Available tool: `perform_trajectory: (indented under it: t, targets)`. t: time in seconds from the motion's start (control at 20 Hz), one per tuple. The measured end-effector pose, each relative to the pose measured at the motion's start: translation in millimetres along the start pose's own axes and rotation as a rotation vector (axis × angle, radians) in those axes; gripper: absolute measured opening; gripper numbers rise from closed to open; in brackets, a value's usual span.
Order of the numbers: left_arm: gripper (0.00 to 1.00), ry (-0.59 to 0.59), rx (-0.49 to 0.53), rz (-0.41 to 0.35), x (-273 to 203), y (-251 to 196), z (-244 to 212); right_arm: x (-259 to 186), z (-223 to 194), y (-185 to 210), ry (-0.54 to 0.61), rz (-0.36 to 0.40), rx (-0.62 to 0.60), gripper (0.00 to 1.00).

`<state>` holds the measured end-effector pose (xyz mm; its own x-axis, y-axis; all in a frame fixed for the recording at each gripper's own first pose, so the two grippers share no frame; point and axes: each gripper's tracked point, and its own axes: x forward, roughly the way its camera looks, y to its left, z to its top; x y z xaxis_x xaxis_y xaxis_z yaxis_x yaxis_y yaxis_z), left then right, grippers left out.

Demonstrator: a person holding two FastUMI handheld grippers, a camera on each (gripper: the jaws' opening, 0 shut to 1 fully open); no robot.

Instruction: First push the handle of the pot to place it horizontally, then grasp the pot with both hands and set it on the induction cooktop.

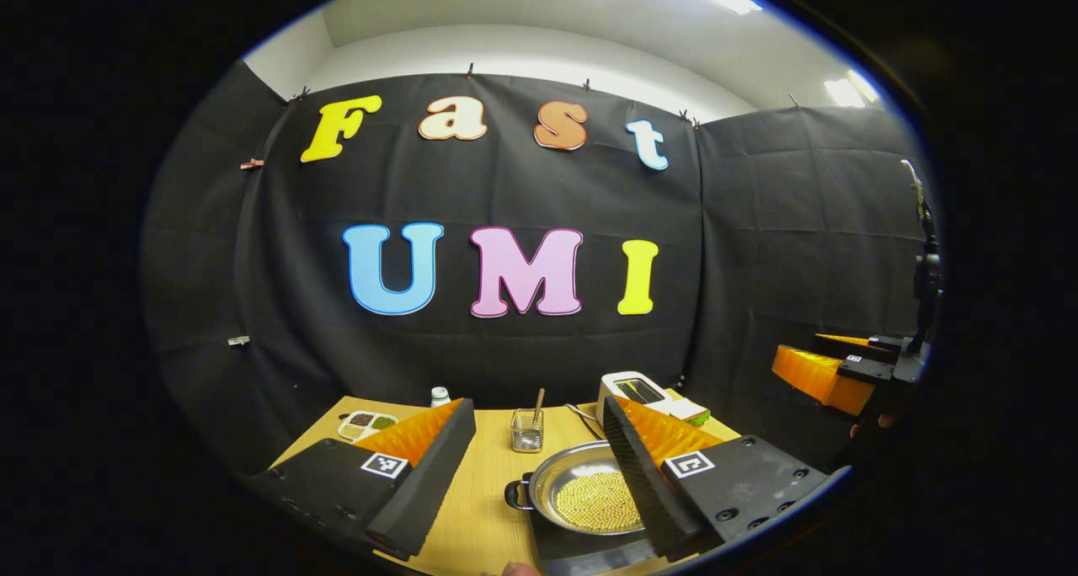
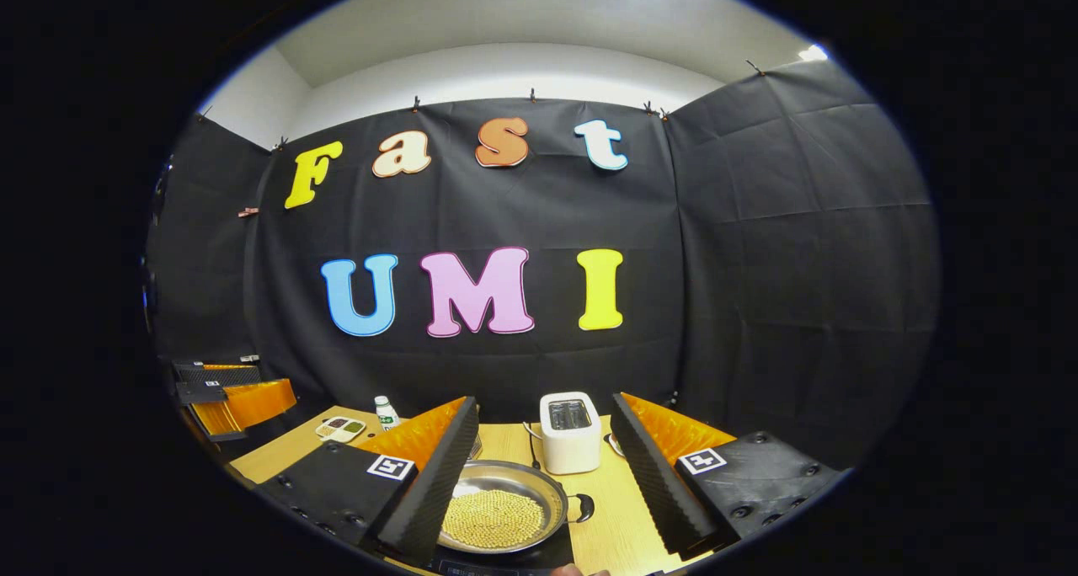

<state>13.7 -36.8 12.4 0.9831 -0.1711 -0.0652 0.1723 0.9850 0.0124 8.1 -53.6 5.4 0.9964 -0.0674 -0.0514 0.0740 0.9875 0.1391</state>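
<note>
Two hand-held grippers, left hand-held gripper [image 1: 533, 466] and right hand-held gripper [image 2: 543, 475], fingers spread wide, raised, level, apart.

Pot [image 2: 503, 506] on cooktop [image 2: 505, 559]; toaster [image 2: 570, 431] behind.

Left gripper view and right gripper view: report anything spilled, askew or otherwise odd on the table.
Nothing stands out. The round steel pot sits level on the black induction cooktop, its yellow beads all inside. The white toaster and clear glass jar stand upright on the wooden table.
</note>
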Motion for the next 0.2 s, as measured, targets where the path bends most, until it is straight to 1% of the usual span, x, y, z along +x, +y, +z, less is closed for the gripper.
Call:
perform_trajectory:
  t: [0.2]
  targets:
    - [0.95, 0.002, 0.007, -0.003, -0.2, -2.9, -1.4, -1.6, -2.8, -2.1, 0.006, 0.000, -0.009, 0.98]
